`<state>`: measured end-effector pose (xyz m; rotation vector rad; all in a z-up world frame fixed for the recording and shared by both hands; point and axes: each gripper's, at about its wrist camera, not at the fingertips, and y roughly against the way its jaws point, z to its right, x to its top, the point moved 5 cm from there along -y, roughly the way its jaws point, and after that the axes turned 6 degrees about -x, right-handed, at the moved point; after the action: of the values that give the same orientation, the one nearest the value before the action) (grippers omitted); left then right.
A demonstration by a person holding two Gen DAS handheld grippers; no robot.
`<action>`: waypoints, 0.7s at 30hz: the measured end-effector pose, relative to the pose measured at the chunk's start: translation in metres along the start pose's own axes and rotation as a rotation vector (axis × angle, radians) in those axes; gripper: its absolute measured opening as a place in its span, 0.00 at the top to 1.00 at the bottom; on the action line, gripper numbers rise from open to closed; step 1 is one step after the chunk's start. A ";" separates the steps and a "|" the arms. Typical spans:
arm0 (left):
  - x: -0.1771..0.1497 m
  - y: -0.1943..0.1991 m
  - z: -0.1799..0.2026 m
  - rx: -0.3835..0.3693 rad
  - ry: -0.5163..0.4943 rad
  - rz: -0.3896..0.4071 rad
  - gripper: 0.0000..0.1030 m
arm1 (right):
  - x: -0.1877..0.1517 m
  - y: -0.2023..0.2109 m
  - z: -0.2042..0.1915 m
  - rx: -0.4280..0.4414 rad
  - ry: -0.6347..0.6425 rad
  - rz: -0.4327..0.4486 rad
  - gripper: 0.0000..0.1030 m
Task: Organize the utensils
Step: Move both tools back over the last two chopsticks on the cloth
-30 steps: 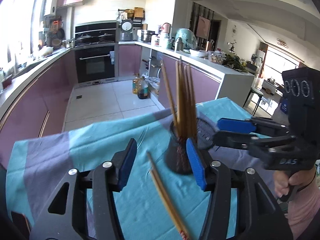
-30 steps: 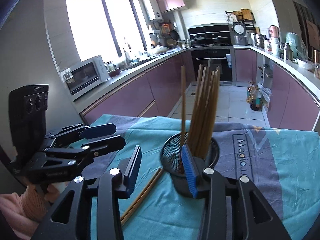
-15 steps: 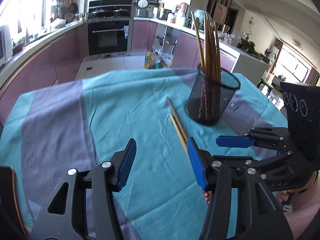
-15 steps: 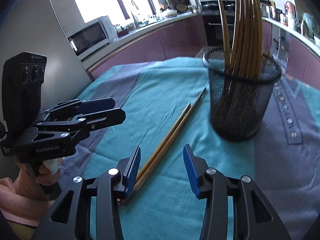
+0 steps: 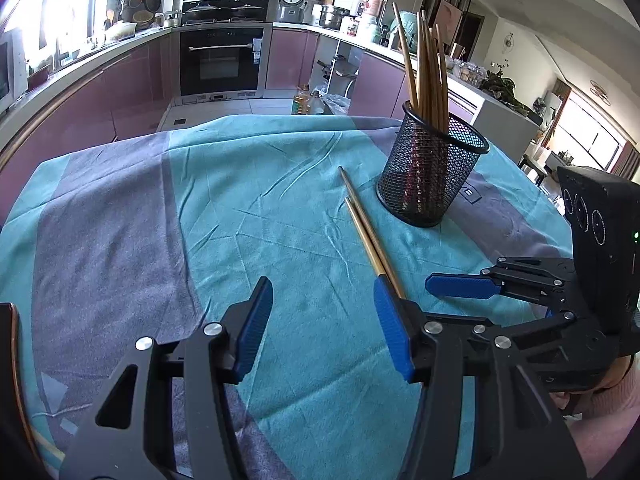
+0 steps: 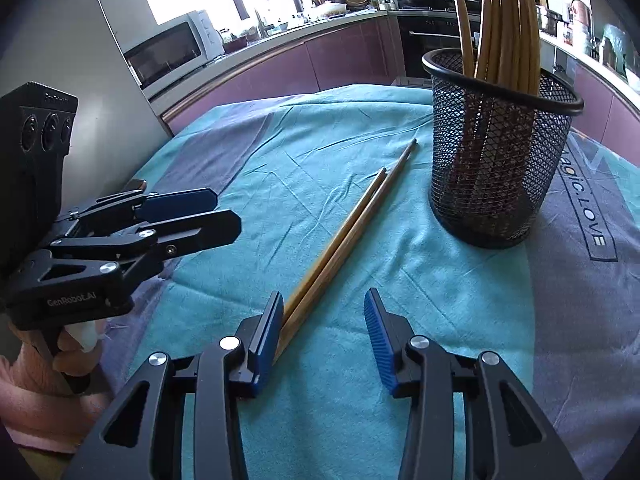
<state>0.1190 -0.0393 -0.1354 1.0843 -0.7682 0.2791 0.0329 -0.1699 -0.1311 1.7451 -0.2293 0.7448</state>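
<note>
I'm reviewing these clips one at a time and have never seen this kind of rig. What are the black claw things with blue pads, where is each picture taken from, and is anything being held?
There is no robot here. A person holds a hand-operated gripper in each hand, and each gripper carries a wide-angle camera that looks forward along its two fingers. So one picture looks out from the left gripper and the other from the right gripper; each view also catches the other gripper at its edge.

Below them is a table under a teal and grey cloth. On it stands a black mesh cup full of upright chopsticks, and beside the cup a loose pair of chopsticks lies flat on the cloth.

Both grippers are open and hold nothing. The near end of the loose pair lies by the right gripper's left finger, not clamped.
</note>
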 end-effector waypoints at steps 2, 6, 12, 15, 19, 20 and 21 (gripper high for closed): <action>-0.001 0.000 0.000 -0.001 0.002 -0.001 0.50 | 0.000 0.000 0.000 -0.010 0.009 -0.001 0.61; -0.004 -0.002 0.000 -0.001 -0.001 -0.008 0.50 | 0.001 0.000 0.002 -0.037 0.016 -0.006 0.61; -0.008 -0.005 0.005 -0.013 -0.012 -0.018 0.50 | -0.002 0.006 0.014 -0.070 0.008 -0.012 0.61; -0.011 -0.007 0.009 -0.020 -0.026 -0.025 0.50 | -0.003 0.006 0.017 -0.074 -0.001 -0.017 0.61; -0.012 -0.010 0.012 -0.018 -0.032 -0.032 0.50 | -0.001 0.007 0.015 -0.044 -0.018 -0.008 0.61; -0.012 -0.011 0.011 -0.019 -0.030 -0.033 0.50 | 0.000 0.007 0.013 -0.042 -0.015 -0.006 0.61; -0.012 -0.011 0.011 -0.018 -0.027 -0.034 0.50 | 0.001 0.006 0.011 -0.033 -0.014 -0.004 0.61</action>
<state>0.1121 -0.0522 -0.1485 1.0845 -0.7748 0.2287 0.0344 -0.1814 -0.1269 1.7192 -0.2463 0.7219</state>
